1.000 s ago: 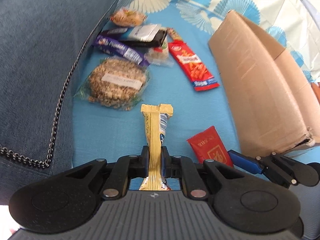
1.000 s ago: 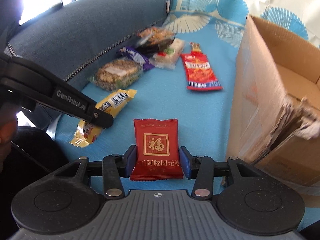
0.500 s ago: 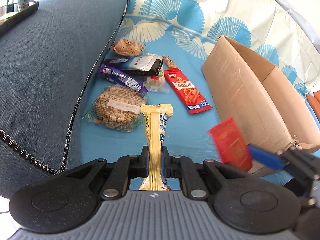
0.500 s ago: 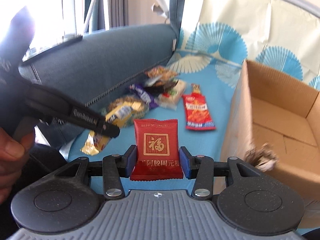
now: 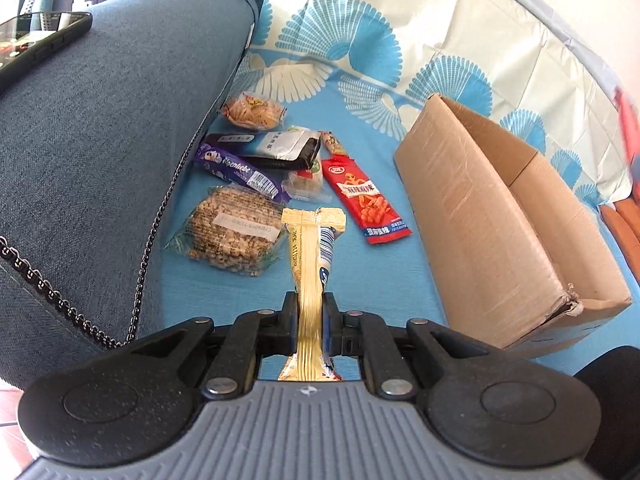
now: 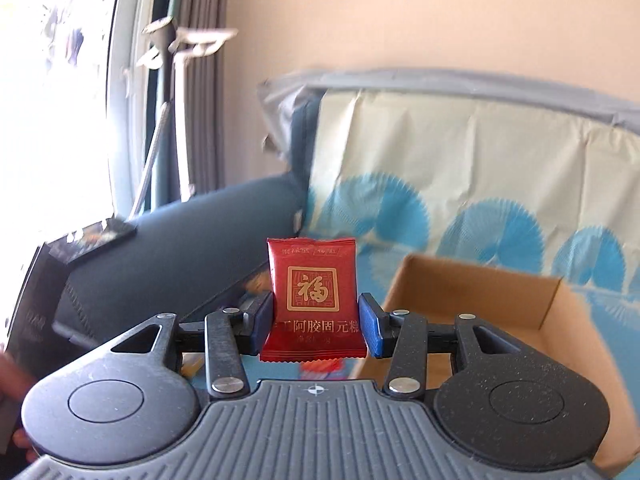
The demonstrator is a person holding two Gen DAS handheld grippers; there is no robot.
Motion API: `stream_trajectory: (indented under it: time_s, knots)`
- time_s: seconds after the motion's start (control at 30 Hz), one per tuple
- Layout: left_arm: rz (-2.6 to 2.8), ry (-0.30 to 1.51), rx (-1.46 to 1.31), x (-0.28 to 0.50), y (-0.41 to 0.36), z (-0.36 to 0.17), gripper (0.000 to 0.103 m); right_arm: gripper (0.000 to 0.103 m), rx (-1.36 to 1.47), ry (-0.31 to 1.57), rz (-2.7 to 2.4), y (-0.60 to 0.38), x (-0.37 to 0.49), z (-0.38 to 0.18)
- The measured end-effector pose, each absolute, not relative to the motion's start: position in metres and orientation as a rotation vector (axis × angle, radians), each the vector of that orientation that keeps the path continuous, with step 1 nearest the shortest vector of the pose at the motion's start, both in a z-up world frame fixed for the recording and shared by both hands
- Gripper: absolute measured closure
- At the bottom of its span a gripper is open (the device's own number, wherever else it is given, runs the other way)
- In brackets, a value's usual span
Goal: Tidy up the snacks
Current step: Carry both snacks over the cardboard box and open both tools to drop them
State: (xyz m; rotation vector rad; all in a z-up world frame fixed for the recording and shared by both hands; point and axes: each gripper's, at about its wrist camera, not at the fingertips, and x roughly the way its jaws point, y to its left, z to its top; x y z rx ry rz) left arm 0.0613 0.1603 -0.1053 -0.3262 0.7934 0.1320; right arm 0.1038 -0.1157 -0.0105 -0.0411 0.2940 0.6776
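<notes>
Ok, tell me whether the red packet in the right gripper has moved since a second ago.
Yes. The red packet, clamped in the right gripper, has risen: it was low beside the cardboard box wall and now sits above its open rim.

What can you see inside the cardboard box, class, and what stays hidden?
Inside the cardboard box, the right wrist view shows only bare brown walls and part of the floor, with no snacks visible. The right gripper and its red packet hide the near part.

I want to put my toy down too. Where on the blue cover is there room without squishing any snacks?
Bare blue cover lies between the long red packet and the cardboard box, running toward the camera. Another bare strip lies in front of the round grain cake. It is crowded by the sofa arm, where snacks overlap.
</notes>
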Motion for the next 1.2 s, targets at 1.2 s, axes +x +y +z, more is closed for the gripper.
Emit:
stream_trajectory:
  time_s: [1.2]
  knots:
    - [0.223,0.8,-0.153,0.065,0.113,-0.089,0.091,0.055,0.082,0.205,0.382,-0.254,0.145,-0.03]
